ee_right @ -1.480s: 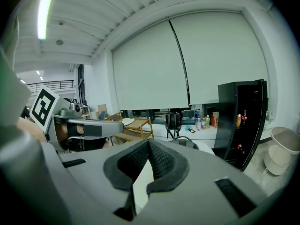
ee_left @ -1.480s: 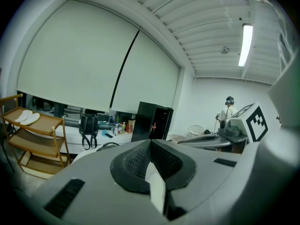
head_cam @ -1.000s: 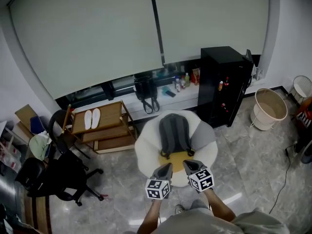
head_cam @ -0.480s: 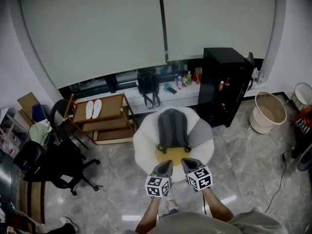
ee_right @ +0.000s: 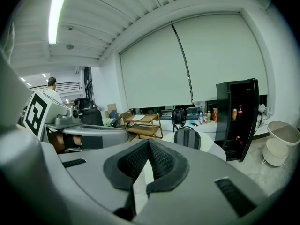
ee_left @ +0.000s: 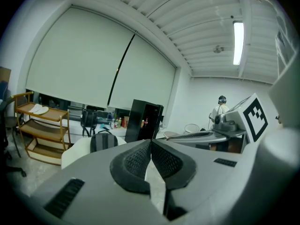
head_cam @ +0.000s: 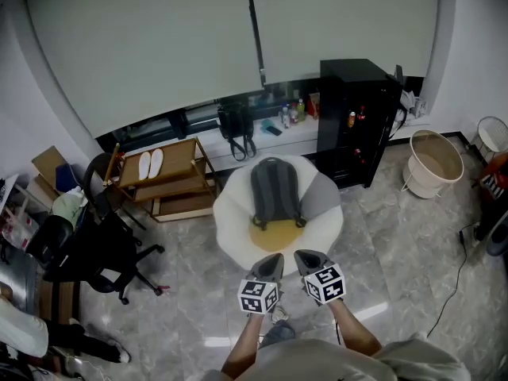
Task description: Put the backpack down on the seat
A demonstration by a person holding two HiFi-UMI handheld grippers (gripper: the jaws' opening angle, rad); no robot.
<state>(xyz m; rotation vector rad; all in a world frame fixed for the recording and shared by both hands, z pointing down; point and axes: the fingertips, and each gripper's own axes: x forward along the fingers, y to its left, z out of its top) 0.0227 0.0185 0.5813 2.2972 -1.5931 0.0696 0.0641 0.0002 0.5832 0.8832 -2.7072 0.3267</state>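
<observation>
Backpack sits on white seat, frame centre, leaning on backrest — placement looks done. Left gripper, right gripper lower centre, clear of it — jaws together, nothing held.

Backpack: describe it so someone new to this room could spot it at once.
In the head view, a round white seat stands left of the tall black cabinet. The grey backpack stands upright against its backrest, straps facing out, just above a yellow cushion. The other bag, behind the seat, is black.
</observation>
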